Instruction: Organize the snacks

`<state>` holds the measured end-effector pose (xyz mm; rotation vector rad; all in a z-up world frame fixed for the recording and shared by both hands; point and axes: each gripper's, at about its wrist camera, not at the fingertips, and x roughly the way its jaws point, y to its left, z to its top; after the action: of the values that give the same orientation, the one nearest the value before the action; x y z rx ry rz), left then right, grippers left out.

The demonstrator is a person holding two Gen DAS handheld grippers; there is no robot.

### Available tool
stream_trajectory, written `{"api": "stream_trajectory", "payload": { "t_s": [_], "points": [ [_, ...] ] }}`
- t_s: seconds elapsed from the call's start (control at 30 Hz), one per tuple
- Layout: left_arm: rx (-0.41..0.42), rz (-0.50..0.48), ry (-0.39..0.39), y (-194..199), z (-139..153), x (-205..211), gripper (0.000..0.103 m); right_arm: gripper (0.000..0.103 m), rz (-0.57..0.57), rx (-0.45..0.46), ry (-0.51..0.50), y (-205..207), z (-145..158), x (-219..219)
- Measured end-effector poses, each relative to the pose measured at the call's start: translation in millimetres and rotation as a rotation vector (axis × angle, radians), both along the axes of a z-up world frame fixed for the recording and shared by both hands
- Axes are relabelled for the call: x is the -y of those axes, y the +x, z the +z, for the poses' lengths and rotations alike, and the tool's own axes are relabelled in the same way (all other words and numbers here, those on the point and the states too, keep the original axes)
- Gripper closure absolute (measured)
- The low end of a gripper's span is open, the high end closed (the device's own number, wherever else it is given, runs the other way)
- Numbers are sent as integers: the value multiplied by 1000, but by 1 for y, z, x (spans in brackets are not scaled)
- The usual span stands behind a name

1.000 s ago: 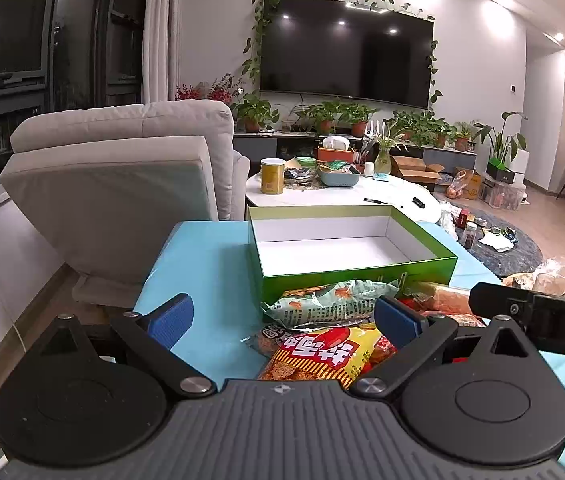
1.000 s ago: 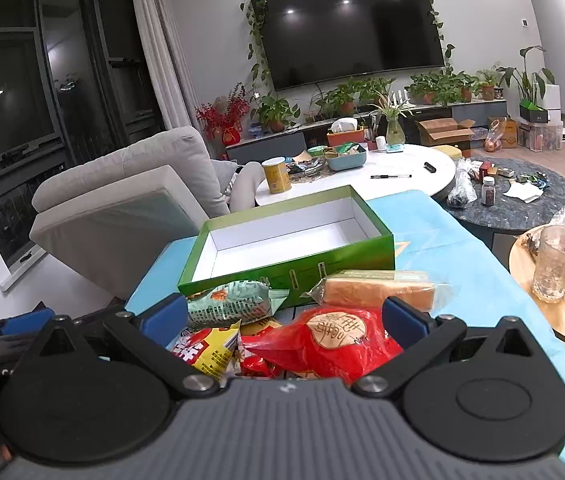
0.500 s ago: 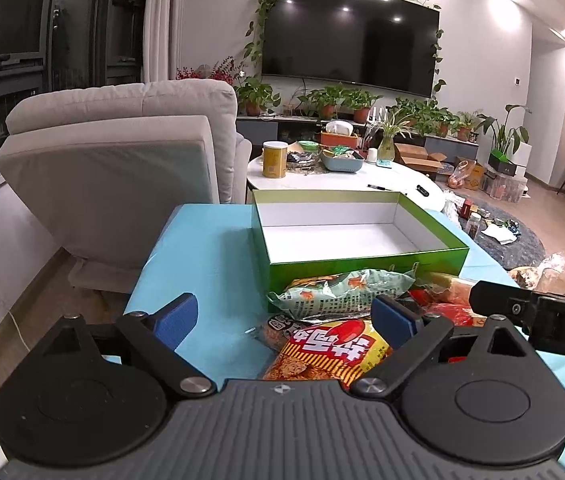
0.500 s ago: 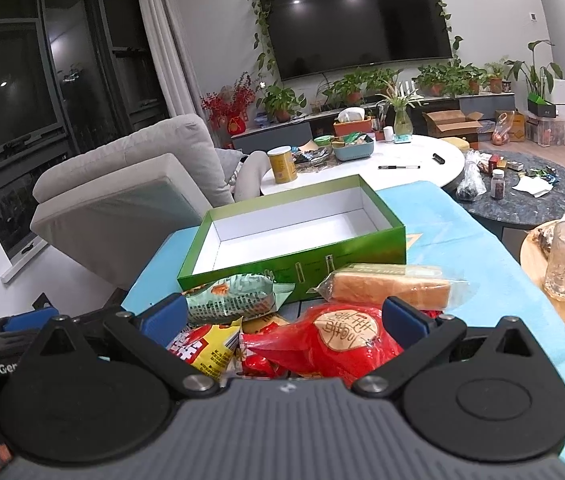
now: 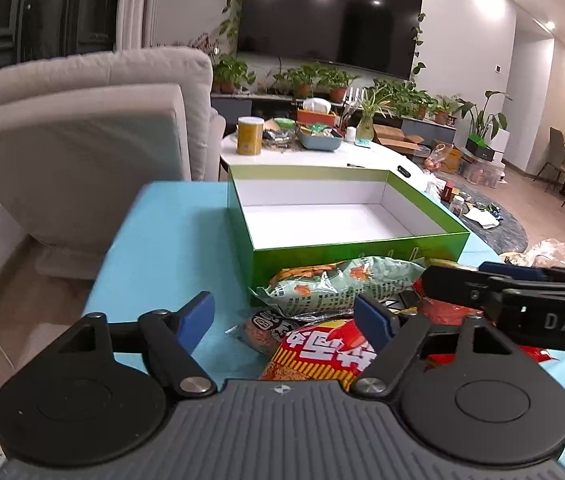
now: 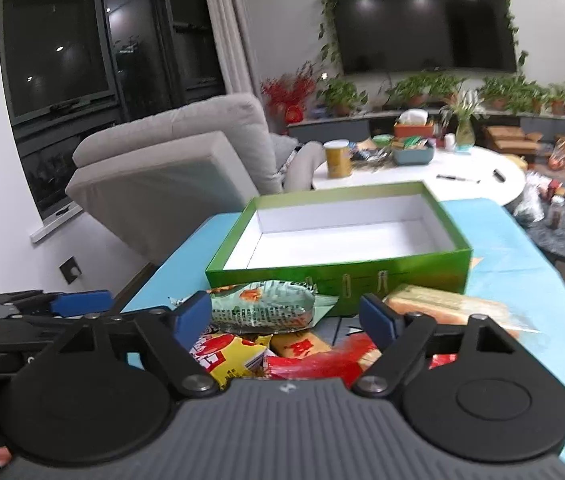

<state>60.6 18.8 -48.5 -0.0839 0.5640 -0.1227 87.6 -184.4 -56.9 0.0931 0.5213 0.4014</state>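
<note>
A green box (image 5: pixel 346 254) with a white, empty inside stands open on the blue-covered table (image 5: pixel 170 240). In front of it lies a pile of snacks: a green-white bag (image 5: pixel 338 284), a red-yellow bag (image 5: pixel 322 356) and a small brown packet (image 5: pixel 264 326). My left gripper (image 5: pixel 284 318) hovers over the pile's left side, its jaws closing; the pads press on nothing. My right gripper (image 6: pixel 284 318) is open over the green-white bag (image 6: pixel 262 306), a red bag (image 6: pixel 314 362) and a yellow-red bag (image 6: pixel 226 356). A long bread-like pack (image 6: pixel 442 304) lies to its right.
A grey armchair (image 5: pixel 82 140) stands left of the table. Beyond the box is a white round table (image 6: pixel 422 176) with a yellow can (image 6: pixel 338 158) and clutter. The right gripper (image 5: pixel 458 276) reaches in from the right in the left wrist view.
Both grippers have come forward and down towards the snack pile, so the box and bags look larger. The fingers of both stand closer together than before.
</note>
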Motion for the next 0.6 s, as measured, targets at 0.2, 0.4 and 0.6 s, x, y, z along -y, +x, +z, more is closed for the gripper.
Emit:
{"api": "stream_trajectory", "payload": {
  "t_s": [0.2, 0.4, 0.6],
  "points": [
    [0, -18, -14, 20, -9, -6, 36, 19, 2, -29, -2, 24, -12, -9],
    [-40, -38, -30, 36, -20, -10, 40, 19, 17, -87, 15, 41, -19, -11],
    [-64, -87, -73, 46, -28, -11, 54, 19, 45, -117, 41, 47, -26, -10]
  ]
}}
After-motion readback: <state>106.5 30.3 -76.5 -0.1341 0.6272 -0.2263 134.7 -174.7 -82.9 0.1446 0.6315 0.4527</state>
